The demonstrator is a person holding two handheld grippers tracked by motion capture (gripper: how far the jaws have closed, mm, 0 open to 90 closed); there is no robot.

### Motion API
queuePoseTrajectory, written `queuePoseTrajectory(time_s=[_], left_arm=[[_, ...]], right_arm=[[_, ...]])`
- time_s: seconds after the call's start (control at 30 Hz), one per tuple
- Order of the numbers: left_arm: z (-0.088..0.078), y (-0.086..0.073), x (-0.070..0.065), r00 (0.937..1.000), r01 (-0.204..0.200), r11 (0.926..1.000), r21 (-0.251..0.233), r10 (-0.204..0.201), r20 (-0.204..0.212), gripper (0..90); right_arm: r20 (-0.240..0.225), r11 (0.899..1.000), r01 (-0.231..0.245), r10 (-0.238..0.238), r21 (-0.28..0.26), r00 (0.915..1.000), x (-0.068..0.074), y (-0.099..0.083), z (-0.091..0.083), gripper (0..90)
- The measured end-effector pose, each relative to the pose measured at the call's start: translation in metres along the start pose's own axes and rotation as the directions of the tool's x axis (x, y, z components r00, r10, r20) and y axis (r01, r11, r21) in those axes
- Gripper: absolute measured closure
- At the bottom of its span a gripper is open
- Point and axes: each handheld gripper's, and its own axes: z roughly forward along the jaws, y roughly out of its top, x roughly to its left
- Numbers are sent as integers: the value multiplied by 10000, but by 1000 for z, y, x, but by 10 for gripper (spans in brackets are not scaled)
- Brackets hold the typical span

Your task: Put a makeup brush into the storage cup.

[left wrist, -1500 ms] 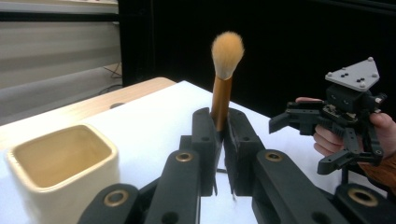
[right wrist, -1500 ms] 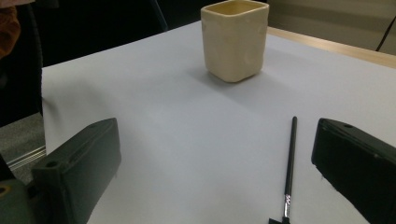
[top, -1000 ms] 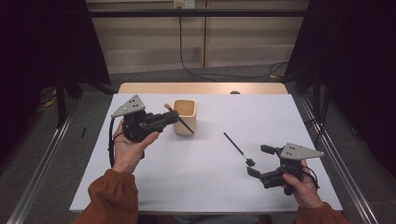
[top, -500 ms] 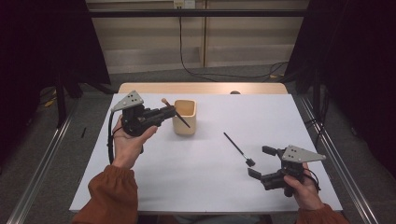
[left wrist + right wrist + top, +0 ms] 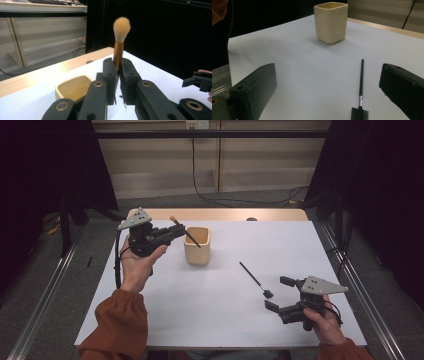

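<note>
The left gripper (image 5: 176,232) has drifted toward the table's far left corner, jaws clamped on a makeup brush (image 5: 119,42) just beside the cream cup (image 5: 197,247), which seems empty. The right gripper (image 5: 276,293) stays open near the small black brush (image 5: 255,280).

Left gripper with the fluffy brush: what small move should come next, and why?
Probably carry the left gripper slightly toward the cream square cup and lower the tan-bristled, copper-handled makeup brush handle-first. The jaws are shut on the brush, whose dark handle end already hangs over the cup's rim.
</note>
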Motion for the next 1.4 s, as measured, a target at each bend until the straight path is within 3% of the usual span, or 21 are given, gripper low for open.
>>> queuePoseTrajectory(time_s=[0.57,0.83,1.2,1.4], left_arm=[[14,14,18,9980,-77,9998,208,90,-621,837],[28,8,31,9963,108,9985,535,-61,-862,837],[40,-1,29,9973,-102,9953,967,171,-716,837],[47,-10,33,9972,59,9933,1153,27,-748,836]], right_arm=[[80,9995,-47,49,-306,10000,1,-1,-1,9],[29,9999,-22,23,-170,10000,1,-1,0,11],[-13,9997,-29,29,-234,10000,1,-1,-1,12],[-46,9998,-50,49,-178,10000,0,-2,-1,12]])
